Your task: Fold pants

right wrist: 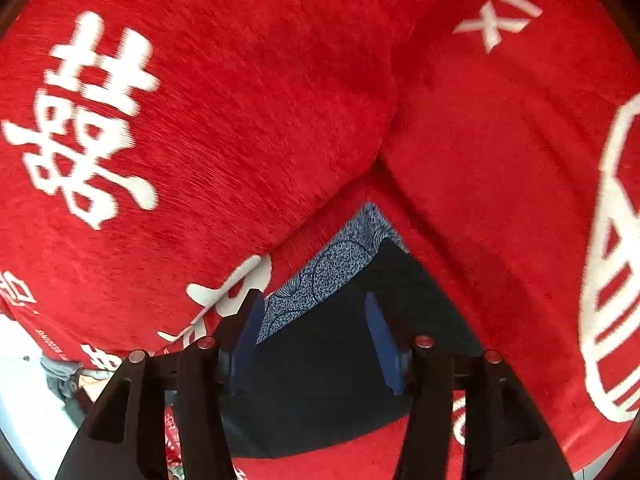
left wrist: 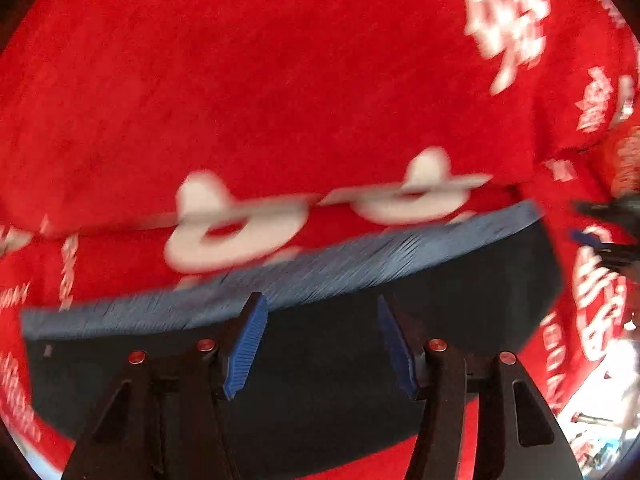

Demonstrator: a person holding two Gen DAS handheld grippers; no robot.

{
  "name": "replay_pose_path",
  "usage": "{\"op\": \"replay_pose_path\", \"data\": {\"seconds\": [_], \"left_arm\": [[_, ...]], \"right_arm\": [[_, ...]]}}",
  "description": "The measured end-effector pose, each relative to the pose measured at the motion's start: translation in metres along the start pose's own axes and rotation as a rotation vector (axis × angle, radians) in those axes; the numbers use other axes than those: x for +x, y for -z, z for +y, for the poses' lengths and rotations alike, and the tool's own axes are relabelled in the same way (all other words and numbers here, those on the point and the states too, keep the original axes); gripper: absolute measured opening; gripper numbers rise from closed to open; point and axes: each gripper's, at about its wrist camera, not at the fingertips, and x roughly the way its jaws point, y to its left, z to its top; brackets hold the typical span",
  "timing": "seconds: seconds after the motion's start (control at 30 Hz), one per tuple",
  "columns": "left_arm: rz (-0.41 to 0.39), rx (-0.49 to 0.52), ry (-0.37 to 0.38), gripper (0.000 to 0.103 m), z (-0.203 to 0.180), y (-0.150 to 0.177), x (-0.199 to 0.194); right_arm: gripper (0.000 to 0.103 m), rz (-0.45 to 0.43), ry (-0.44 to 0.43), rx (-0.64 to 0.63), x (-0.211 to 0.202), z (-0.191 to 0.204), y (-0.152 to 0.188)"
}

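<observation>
The dark navy pants [left wrist: 320,364] lie flat on a red cloth, with a lighter blue patterned band [left wrist: 304,276] along their far edge. My left gripper [left wrist: 322,308] is open, its blue-padded fingers [left wrist: 248,344] just above the dark fabric near that band. In the right wrist view the pants [right wrist: 320,396] show a corner with the patterned band [right wrist: 332,268]. My right gripper [right wrist: 314,308] is open over that corner, holding nothing. It also shows at the right edge of the left wrist view [left wrist: 616,232].
A red cloth with white characters [left wrist: 280,80] covers the surface and bulges into soft folds [right wrist: 384,148]. Past its edge lie a pale floor with small clutter [left wrist: 600,420] and a grey item [right wrist: 60,376].
</observation>
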Motion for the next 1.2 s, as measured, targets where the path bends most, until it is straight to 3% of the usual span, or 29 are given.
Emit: {"op": "replay_pose_path", "data": {"seconds": [0.2, 0.23, 0.3, 0.33, 0.4, 0.47, 0.53, 0.57, 0.6, 0.63, 0.67, 0.7, 0.8, 0.9, 1.0, 1.07, 1.2], "left_arm": [[0.128, -0.133, -0.065, 0.059, 0.03, 0.044, 0.033], [0.134, -0.143, -0.068, 0.059, 0.031, 0.046, 0.036], [0.14, -0.157, -0.071, 0.059, 0.032, 0.047, 0.039], [0.127, -0.16, -0.066, 0.059, 0.031, 0.045, 0.038], [0.093, -0.154, -0.059, 0.059, 0.028, 0.041, 0.035], [0.105, -0.131, -0.081, 0.059, 0.026, 0.038, 0.046], [0.11, -0.133, -0.102, 0.064, 0.026, 0.037, 0.056], [0.113, -0.128, -0.111, 0.064, 0.025, 0.035, 0.054], [0.124, -0.123, -0.109, 0.064, 0.025, 0.032, 0.052], [0.119, -0.125, -0.103, 0.064, 0.025, 0.03, 0.046], [0.099, -0.126, -0.092, 0.064, 0.025, 0.028, 0.038], [0.077, -0.117, -0.082, 0.064, 0.025, 0.024, 0.032], [0.043, -0.09, -0.093, 0.064, 0.021, 0.008, 0.032], [0.053, -0.122, -0.141, 0.064, 0.018, -0.014, 0.058], [0.041, -0.192, -0.161, 0.07, 0.025, -0.031, 0.078], [0.014, -0.172, -0.188, 0.071, 0.025, -0.041, 0.081], [0.017, -0.171, -0.19, 0.072, 0.04, -0.06, 0.088]], "right_arm": [[0.056, 0.012, 0.098, 0.157, -0.004, -0.06, 0.062], [0.049, 0.031, 0.086, 0.199, 0.004, -0.071, 0.067], [0.007, 0.049, 0.012, 0.26, 0.02, -0.085, 0.069], [0.005, 0.042, -0.012, 0.252, 0.023, -0.082, 0.066], [0.005, -0.003, -0.046, 0.173, 0.016, -0.067, 0.06], [0.005, -0.005, 0.005, 0.107, 0.015, -0.059, 0.055], [0.007, 0.09, 0.107, 0.096, 0.035, -0.07, 0.055], [0.008, 0.102, 0.109, 0.098, 0.04, -0.072, 0.055], [0.012, 0.088, 0.114, 0.099, 0.035, -0.071, 0.055], [0.025, 0.064, 0.172, 0.082, 0.025, -0.066, 0.056], [0.029, 0.042, 0.212, 0.064, 0.017, -0.062, 0.058], [0.029, -0.001, 0.238, 0.027, 0.003, -0.052, 0.062], [0.029, -0.058, 0.195, -0.134, -0.012, -0.01, 0.069], [0.029, 0.036, 0.119, -0.326, 0.03, 0.045, 0.07], [0.029, 0.099, 0.121, -0.444, 0.087, 0.074, 0.07], [0.027, 0.119, 0.142, -0.46, 0.118, 0.079, 0.063], [0.02, 0.052, 0.155, -0.434, 0.13, 0.076, 0.043]]}}
